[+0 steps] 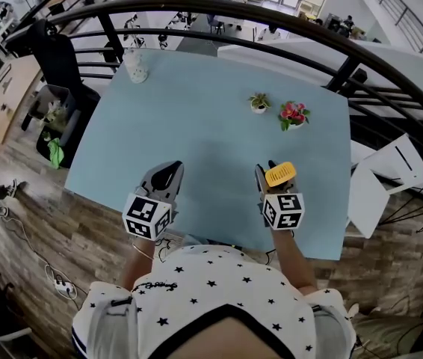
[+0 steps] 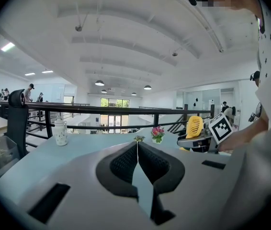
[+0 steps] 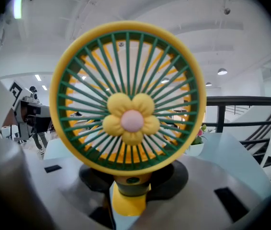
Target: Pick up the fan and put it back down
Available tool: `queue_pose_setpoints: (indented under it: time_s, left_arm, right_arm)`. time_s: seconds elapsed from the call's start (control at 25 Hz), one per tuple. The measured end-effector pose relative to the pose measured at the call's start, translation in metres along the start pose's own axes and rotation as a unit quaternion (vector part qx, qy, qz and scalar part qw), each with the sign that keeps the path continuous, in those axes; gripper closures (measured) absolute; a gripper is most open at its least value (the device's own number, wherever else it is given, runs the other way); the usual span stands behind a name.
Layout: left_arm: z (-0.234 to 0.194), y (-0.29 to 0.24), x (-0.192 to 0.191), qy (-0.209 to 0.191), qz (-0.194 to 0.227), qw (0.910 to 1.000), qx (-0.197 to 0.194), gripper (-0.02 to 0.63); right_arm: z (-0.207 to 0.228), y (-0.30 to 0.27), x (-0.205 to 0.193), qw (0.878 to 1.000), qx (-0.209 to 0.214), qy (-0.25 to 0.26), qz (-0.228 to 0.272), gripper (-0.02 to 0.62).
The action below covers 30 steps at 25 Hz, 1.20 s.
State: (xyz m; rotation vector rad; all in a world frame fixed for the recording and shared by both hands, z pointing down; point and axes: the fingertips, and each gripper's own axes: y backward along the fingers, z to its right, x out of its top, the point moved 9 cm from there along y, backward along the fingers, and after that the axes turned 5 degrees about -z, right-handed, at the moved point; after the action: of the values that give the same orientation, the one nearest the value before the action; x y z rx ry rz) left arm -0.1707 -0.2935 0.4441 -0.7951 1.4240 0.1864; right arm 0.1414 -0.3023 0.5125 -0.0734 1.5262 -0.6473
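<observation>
A small yellow fan [image 3: 127, 99] with a green grille and a flower-shaped hub stands upright between my right gripper's [image 3: 130, 188] jaws, which are shut on its yellow handle. In the head view the fan [image 1: 280, 174] and right gripper [image 1: 270, 176] are low over the near right part of the light blue table [image 1: 196, 96]. Whether the fan's base touches the table I cannot tell. My left gripper [image 1: 168, 172] hovers at the near left, shut with nothing in it, its pads [image 2: 126, 163] meeting. The left gripper view shows the fan [image 2: 194, 126] off to its right.
A white jar [image 1: 136, 66] stands at the table's far left corner. Two small potted plants, one green [image 1: 258, 102] and one with pink flowers [image 1: 294, 115], sit at the far right. A dark railing [image 1: 271, 21] curves behind the table; a white chair [image 1: 380, 178] stands right.
</observation>
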Motion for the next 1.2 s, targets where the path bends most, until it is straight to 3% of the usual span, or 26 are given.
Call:
queue_pose_setpoints:
  time_s: [1.2]
  left_arm:
    - [0.001,-0.001,0.0,0.002,-0.008,0.9999,0.01,0.577]
  right_arm:
    - [0.011,-0.032,-0.056,0.997,-0.052,0.008,-0.061,0.443]
